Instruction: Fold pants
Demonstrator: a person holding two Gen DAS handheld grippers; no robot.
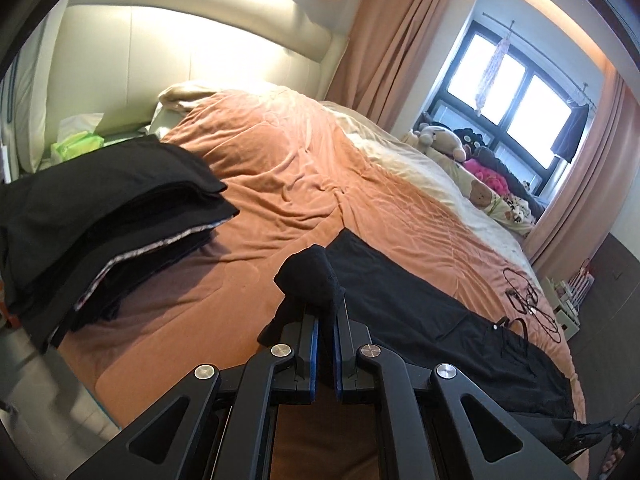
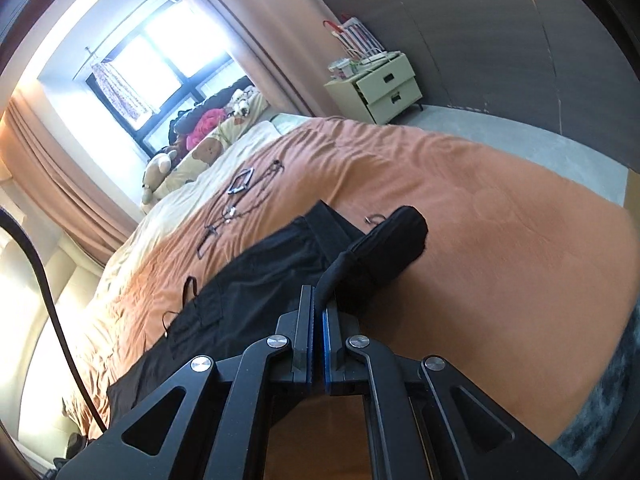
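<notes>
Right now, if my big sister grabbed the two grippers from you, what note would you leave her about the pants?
Left gripper: shut on one end of the black pants, cloth bunched over the fingertips.
Right gripper: shut on the other end of the pants, also bunched up.
Pants: stretched across the orange blanket near the edge of the bed, both gripped ends raised off it, middle lying flat.
Stack of folded dark clothes: on the bed by the headboard.
Done: both ends grasped and lifted.
Left: bring the ends over to make the fold, smooth it, probably add it to the stack.
</notes>
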